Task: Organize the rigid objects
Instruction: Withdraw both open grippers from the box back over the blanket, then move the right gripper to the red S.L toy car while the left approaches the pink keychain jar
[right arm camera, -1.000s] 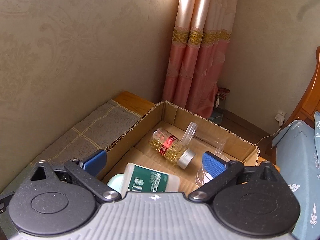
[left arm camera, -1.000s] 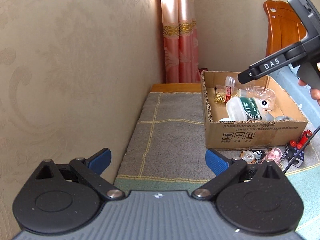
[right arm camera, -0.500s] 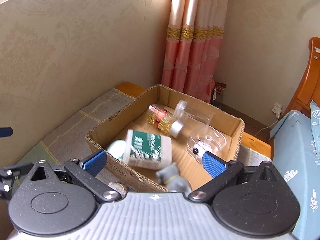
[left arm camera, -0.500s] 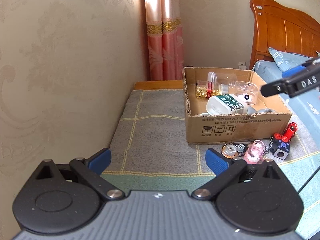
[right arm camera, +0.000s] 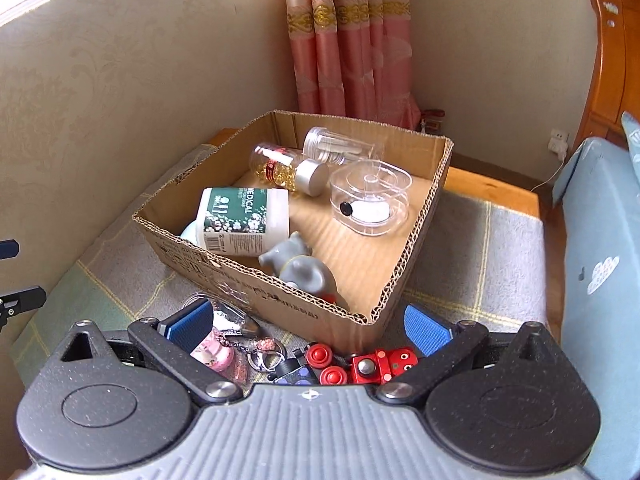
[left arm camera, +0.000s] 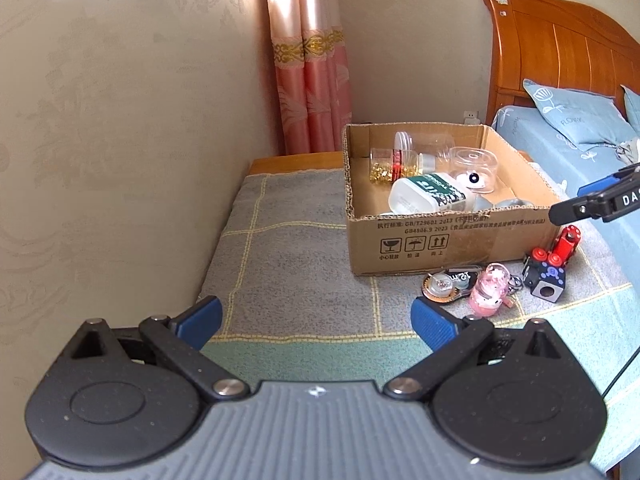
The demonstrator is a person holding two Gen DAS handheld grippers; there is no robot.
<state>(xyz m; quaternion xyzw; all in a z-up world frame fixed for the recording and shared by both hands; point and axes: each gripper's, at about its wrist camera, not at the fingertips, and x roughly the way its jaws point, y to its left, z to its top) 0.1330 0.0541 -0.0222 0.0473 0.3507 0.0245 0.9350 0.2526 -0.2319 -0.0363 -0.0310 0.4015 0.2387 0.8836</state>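
Scene: A cardboard box (right arm camera: 280, 296) sits on a cloth-covered desk (left arm camera: 296, 264) in a bedroom corner, between a curtain and a bed.

Already boxed: A white medical bottle (right arm camera: 240, 222) lies at about 9 o'clock inside the box, seen from the right wrist; a capsule bottle (right arm camera: 288, 168) and a clear tube (right arm camera: 340, 146) lie toward 12 o'clock; a clear round case (right arm camera: 370, 196) sits at about 2 o'clock; a grey elephant figure (right arm camera: 300, 268) rests against the near wall at 6 o'clock.

Still outside: Just in front of the box lie a pink keychain figure (left arm camera: 490, 290), a round tape measure (left arm camera: 440, 286), a dark cube toy (left arm camera: 546, 280) and a red toy robot (left arm camera: 566, 242), grouped close together at the box's 5 o'clock in the left wrist view.

Left hand-held gripper (left arm camera: 316, 320): Released and empty, jaws spread wide above bare cloth, well apart from the loose items.

Right hand-held gripper (right arm camera: 308, 324): Released, holding nothing, jaws spread over the loose items at the box's near wall.

Progress: By appearance roughly halfway; five items are boxed and at least four small ones wait on the desk.

Likely next: The right hand-held gripper looks best placed to pick up one of the red or pink toys below it.
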